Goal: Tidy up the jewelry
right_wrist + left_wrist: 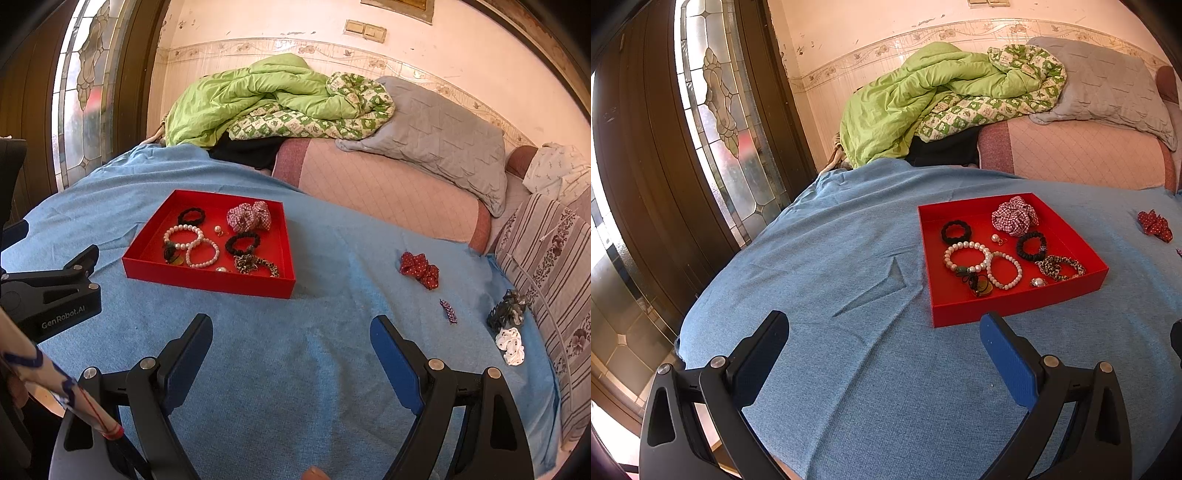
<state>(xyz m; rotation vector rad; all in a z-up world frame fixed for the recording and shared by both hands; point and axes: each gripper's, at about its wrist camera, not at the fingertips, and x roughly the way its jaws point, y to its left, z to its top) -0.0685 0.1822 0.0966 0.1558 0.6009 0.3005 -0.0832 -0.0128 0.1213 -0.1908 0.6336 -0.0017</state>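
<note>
Jewelry lies mostly in a red tray (207, 278) on a blue cloth (295, 369). Both grippers, left (884, 354) and right (291, 354), hover released and empty. From the right gripper the tray sits at eleven o'clock; a red scrunchie (419, 269), small clip (448, 311), dark scrunchie (506, 310) and white scrunchie (511, 345) lie loose around two o'clock.

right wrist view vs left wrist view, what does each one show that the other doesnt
Only the right wrist view shows the small purple braided hair clip, the dark grey scrunchie, the white dotted scrunchie and the striped floral cushion.

Only the left wrist view shows the long crease in the cloth left of the tray.

Both show the red square tray holding pearl bracelets and hair ties, the red dotted scrunchie outside it, the blue cloth and the green quilt. Both grippers are open and empty.
</note>
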